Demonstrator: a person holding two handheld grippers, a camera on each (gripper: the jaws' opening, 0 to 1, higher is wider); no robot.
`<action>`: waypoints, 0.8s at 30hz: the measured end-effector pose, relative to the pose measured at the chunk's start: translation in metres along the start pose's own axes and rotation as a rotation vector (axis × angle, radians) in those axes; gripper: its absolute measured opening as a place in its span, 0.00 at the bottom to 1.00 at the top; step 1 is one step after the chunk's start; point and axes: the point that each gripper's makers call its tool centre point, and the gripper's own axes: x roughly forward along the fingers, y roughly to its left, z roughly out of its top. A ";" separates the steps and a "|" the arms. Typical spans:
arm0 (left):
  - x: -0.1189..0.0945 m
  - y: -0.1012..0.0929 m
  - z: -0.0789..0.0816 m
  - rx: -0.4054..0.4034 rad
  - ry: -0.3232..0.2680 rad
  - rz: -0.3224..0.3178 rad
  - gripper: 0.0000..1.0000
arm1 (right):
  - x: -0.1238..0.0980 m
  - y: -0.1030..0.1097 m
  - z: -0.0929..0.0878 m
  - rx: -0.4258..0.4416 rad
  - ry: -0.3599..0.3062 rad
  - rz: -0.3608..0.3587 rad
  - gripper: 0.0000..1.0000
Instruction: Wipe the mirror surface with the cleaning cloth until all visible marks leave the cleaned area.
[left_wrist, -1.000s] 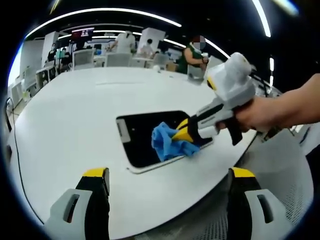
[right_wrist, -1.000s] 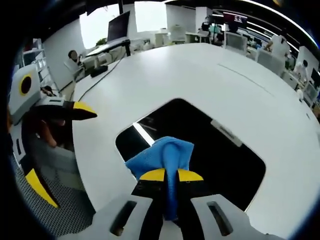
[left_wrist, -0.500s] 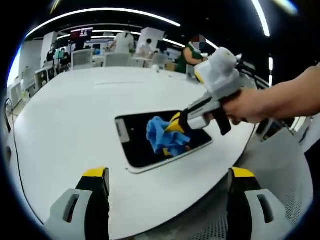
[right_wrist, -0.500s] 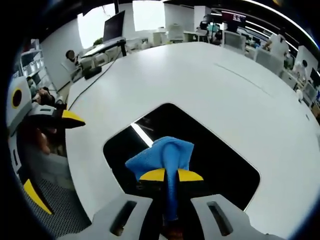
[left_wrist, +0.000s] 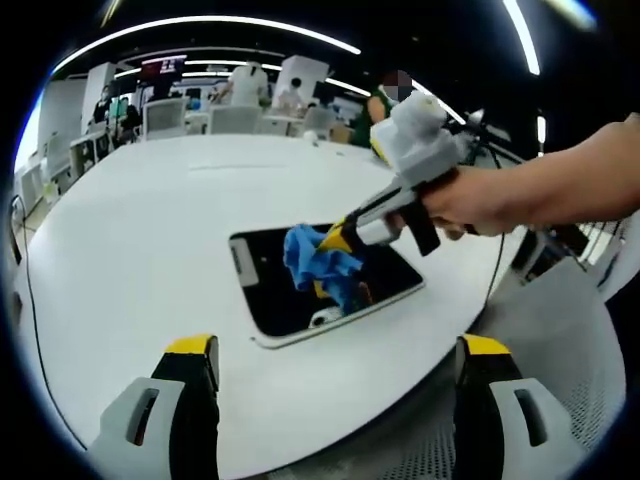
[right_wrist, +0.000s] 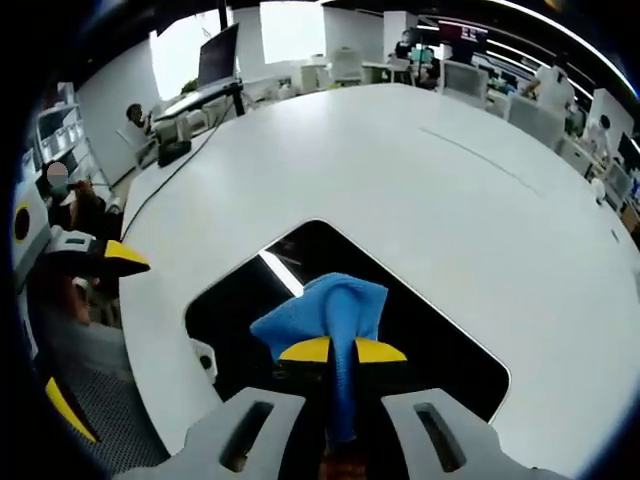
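Right gripper view: your right gripper (right_wrist: 342, 349) is clenched on the blue cleaning cloth (right_wrist: 325, 310), pressed onto the dark mirror (right_wrist: 420, 340) lying flat on the white table (right_wrist: 400, 170); the cloth hides the glass beneath it. Your left gripper (left_wrist: 335, 350) hangs over the table's near edge, jaws wide apart and holding nothing, their bases cut off.

Your left gripper view faces the mirror (left_wrist: 325, 283) across the table (left_wrist: 150, 230) from off its edge; your right gripper view looks down close over the same mirror (right_wrist: 420, 340).
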 end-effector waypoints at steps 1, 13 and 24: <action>0.000 0.000 0.000 0.001 0.000 -0.001 0.99 | 0.000 -0.001 0.001 0.001 0.000 0.000 0.01; 0.000 0.000 0.001 0.002 0.000 -0.004 0.99 | 0.008 -0.013 0.011 0.006 0.009 -0.006 0.01; 0.000 0.000 0.001 -0.001 -0.001 -0.001 0.99 | 0.014 -0.022 0.016 0.032 -0.006 -0.022 0.01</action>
